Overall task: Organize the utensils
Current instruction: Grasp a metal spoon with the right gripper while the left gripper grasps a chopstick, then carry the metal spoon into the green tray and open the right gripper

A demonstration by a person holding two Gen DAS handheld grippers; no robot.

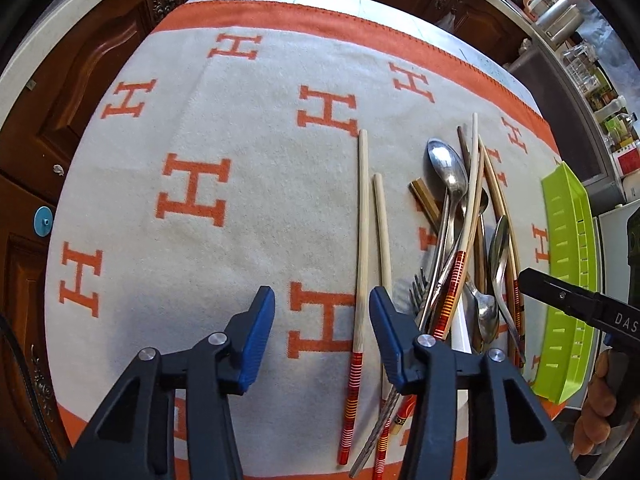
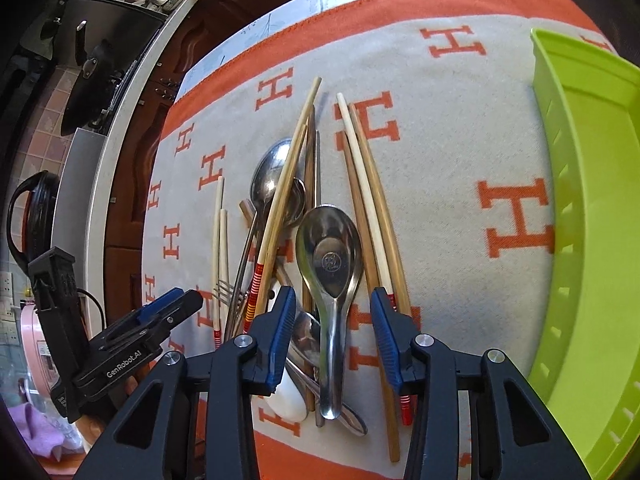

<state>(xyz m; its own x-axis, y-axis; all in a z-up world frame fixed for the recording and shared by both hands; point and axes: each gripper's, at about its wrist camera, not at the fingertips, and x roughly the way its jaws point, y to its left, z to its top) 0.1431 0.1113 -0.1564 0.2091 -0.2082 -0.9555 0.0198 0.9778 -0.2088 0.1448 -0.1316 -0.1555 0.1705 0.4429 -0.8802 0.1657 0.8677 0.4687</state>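
A heap of metal spoons, a fork and chopsticks point(image 1: 460, 240) lies on the H-patterned cloth point(image 1: 200, 128). Two pale chopsticks with red striped ends point(image 1: 363, 220) lie apart to its left. My left gripper point(image 1: 322, 300) hovers over them, open, with the longer chopstick between its fingers, near the right pad and untouched. In the right wrist view a steel soup spoon point(image 2: 330, 248) tops the heap. My right gripper point(image 2: 334, 300) stands open astride the spoon's handle, pads clear of it. The left gripper point(image 2: 168, 304) shows at lower left there.
A lime green slotted tray point(image 2: 592, 200) stands on the cloth right of the heap, also seen as the green tray point(image 1: 568, 240). A white ceramic spoon point(image 2: 286, 396) lies under the metal ones. Dark wooden cabinets point(image 1: 60, 120) border the table on the far side.
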